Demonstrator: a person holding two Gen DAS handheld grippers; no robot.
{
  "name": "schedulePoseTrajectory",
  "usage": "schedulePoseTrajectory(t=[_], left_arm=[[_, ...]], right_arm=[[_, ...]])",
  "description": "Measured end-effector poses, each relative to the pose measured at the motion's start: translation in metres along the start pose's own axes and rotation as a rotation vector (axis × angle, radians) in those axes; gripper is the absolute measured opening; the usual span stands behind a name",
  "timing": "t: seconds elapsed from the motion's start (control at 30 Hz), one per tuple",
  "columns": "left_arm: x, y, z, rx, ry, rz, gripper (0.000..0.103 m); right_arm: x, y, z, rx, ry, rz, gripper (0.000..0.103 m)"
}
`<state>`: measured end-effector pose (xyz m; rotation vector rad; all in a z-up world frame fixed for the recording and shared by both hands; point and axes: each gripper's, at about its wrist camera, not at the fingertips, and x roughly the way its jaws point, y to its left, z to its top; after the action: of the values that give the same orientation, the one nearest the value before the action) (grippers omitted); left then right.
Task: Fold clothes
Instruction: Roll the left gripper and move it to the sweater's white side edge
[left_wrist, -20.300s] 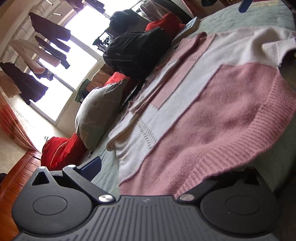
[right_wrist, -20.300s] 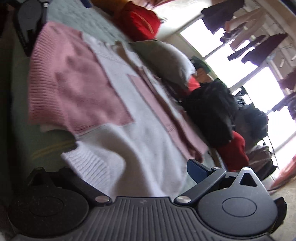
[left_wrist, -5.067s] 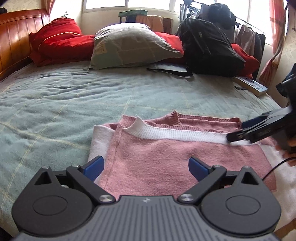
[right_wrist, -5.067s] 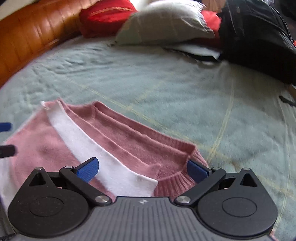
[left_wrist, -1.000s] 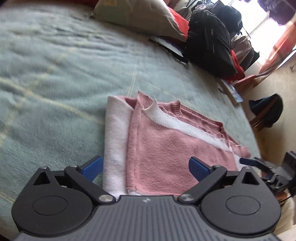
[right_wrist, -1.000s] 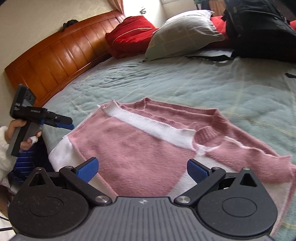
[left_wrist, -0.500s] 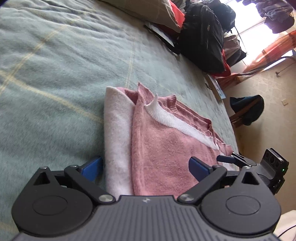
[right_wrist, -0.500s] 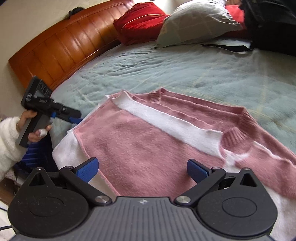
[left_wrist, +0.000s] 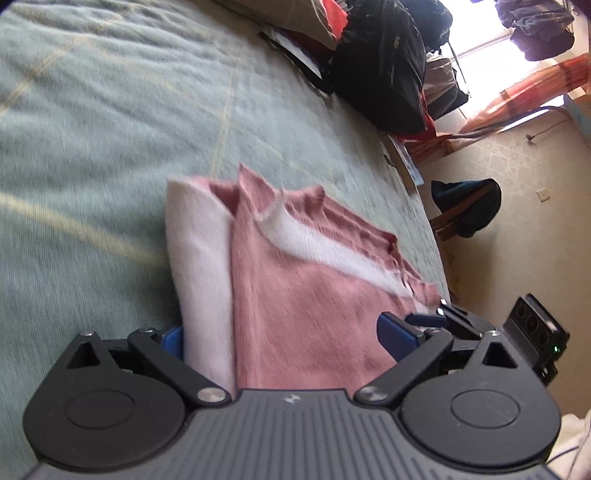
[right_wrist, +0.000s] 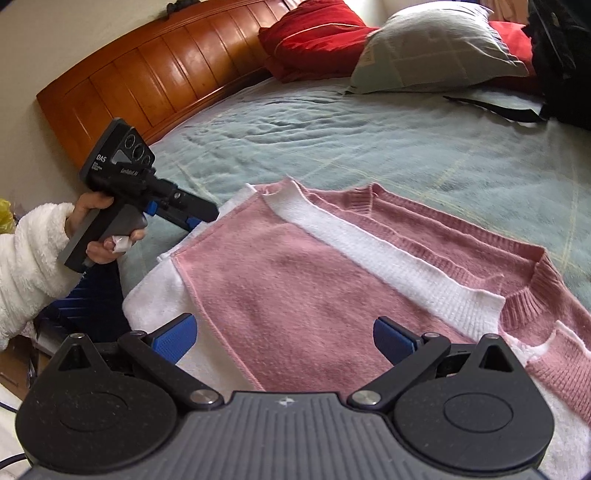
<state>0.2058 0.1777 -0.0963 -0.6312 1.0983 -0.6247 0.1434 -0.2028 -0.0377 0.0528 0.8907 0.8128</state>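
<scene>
Left gripper (left_wrist: 284, 339) is seen with jaws spread wide, set low at the near edge of the sweater (left_wrist: 303, 295); nothing is clamped. Right gripper (right_wrist: 284, 338) is likewise spread wide over the same edge, nothing held. In the right wrist view the left gripper (right_wrist: 199, 218) is seen from outside, at the sweater's left corner; its jaw gap there cannot be judged. In the left wrist view the right gripper (left_wrist: 439, 314) is seen at the far right corner.

One sweater, pink and white, is laid folded flat on the bed (right_wrist: 369, 140), near its foot edge. Long axis is run across the bed, side to side; the neckline (right_wrist: 532, 273) is turned toward the headboard (right_wrist: 147, 81).

Counted at the head end: one red pillow (right_wrist: 314, 40), one grey pillow (right_wrist: 436, 44), one black backpack (left_wrist: 380, 66). No containers are seen.
</scene>
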Motion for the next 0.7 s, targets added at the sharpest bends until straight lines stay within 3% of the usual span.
schedulePoseTrajectory(t=[0.23, 0.43, 0.6, 0.7], left_arm=[[-0.007, -0.012, -0.036, 0.015, 0.042, -0.05, 0.098], [0.004, 0.002, -0.017, -0.034, 0.027, -0.083, 0.098], [0.022, 0.003, 0.004, -0.027, 0.023, -0.09, 0.098], [0.018, -0.001, -0.001, 0.008, 0.049, -0.091, 0.096]], right_arm=[[-0.007, 0.002, -0.005, -0.001, -0.016, 0.014, 0.103], [-0.012, 0.003, -0.006, 0.003, -0.032, 0.014, 0.103], [-0.013, 0.003, -0.005, 0.005, -0.037, 0.002, 0.103], [-0.011, 0.002, -0.005, 0.004, -0.03, 0.001, 0.103]])
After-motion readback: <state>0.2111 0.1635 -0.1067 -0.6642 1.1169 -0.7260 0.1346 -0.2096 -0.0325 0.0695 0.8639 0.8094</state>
